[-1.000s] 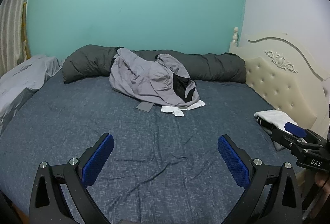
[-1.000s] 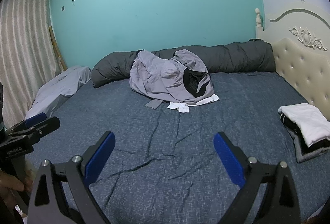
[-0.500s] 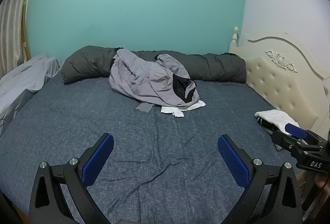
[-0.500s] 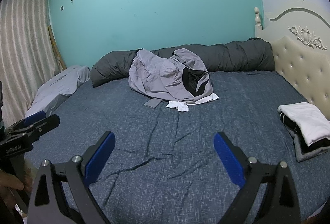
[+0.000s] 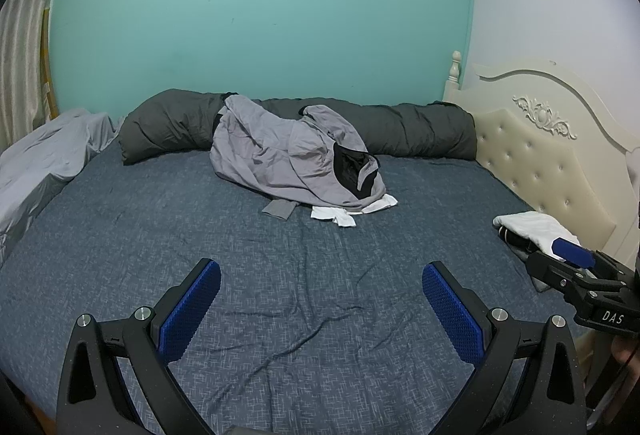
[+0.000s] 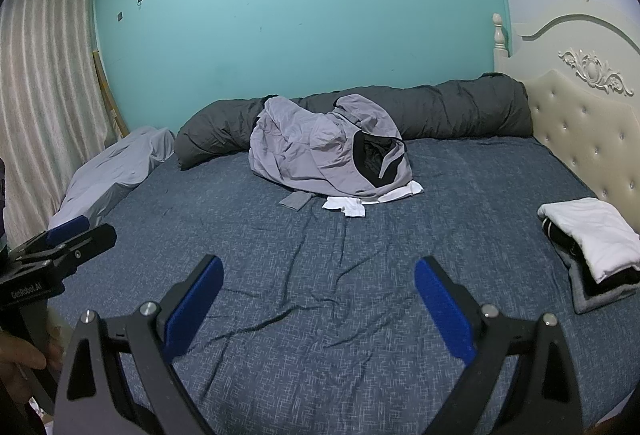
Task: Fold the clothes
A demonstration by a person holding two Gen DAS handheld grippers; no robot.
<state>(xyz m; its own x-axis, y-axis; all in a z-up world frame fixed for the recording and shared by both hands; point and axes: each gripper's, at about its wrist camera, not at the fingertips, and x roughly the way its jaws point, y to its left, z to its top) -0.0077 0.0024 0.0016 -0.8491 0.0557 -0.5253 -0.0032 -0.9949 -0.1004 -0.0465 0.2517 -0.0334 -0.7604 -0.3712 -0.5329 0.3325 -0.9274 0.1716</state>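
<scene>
A crumpled grey jacket with black lining (image 5: 292,159) (image 6: 324,155) lies heaped at the far middle of the bed. A white garment (image 5: 340,213) (image 6: 360,201) and a small grey piece (image 5: 278,209) (image 6: 295,199) peek out at its near edge. A folded stack, white on top of black and grey (image 5: 528,229) (image 6: 592,243), sits by the headboard at the right. My left gripper (image 5: 320,309) hovers open over the near bed, nothing between its blue pads. My right gripper (image 6: 318,305) is likewise open and empty, well short of the jacket.
The bed has a dark blue sheet (image 5: 280,275). A rolled dark grey duvet (image 5: 420,131) lines the far wall. A light grey pillow (image 6: 112,171) lies at the left. The cream tufted headboard (image 6: 588,123) bounds the right side; a curtain (image 6: 44,83) hangs at left.
Both grippers have drifted slightly, so the bed sits a little lower and farther in view. Jaws stay open; no garment has moved.
</scene>
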